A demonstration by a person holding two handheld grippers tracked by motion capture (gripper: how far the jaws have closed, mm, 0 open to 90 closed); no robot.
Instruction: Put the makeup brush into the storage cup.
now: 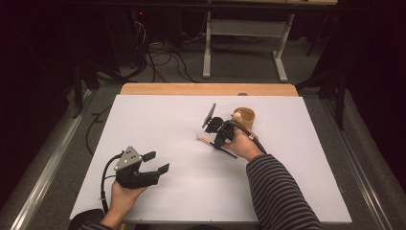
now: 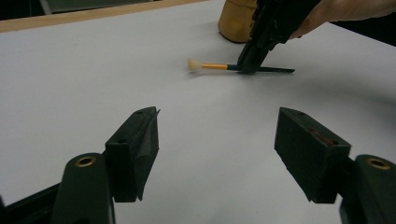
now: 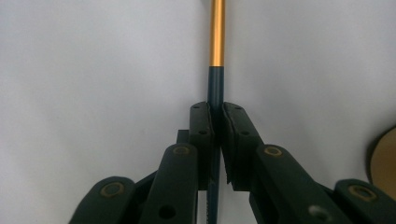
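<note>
Left tongs (image 1: 159, 162) sat at about 7 o'clock on the white-covered desk (image 1: 172, 120), held in the person's left hand (image 1: 122, 196), grey three-cornered plate on top, black cable looping off to the left. Jaws stood wide apart with nothing between them, only bare desk surface in the left gripper view. They pointed toward 2 o'clock, at the brush.

Slim brush with pale bristle tip, gold ferrule and dark handle (image 1: 210, 142) lay flat on the desk just right of centre, bristles toward 9 o'clock, handle end running toward 4 o'clock. In the left gripper view the same brush (image 2: 219, 66) lay level on the white surface with its handle passing under the other gripper.

Right tongs (image 1: 219, 143) came down on the brush from above, held in the person's right hand (image 1: 246, 143), striped sleeve behind it. Jaws were pressed together on the dark part of the handle, just behind the gold ferrule; the right gripper view showed the pads (image 3: 202, 140) tight against the handle on both sides. Brush looked to be in contact with the desk.

Round tan wooden cup (image 1: 246, 117) stood just beyond the right hand, at about 1 o'clock from the brush, close to it but not touching. Its rim (image 3: 384, 158) showed at the edge of the right gripper view.
</note>
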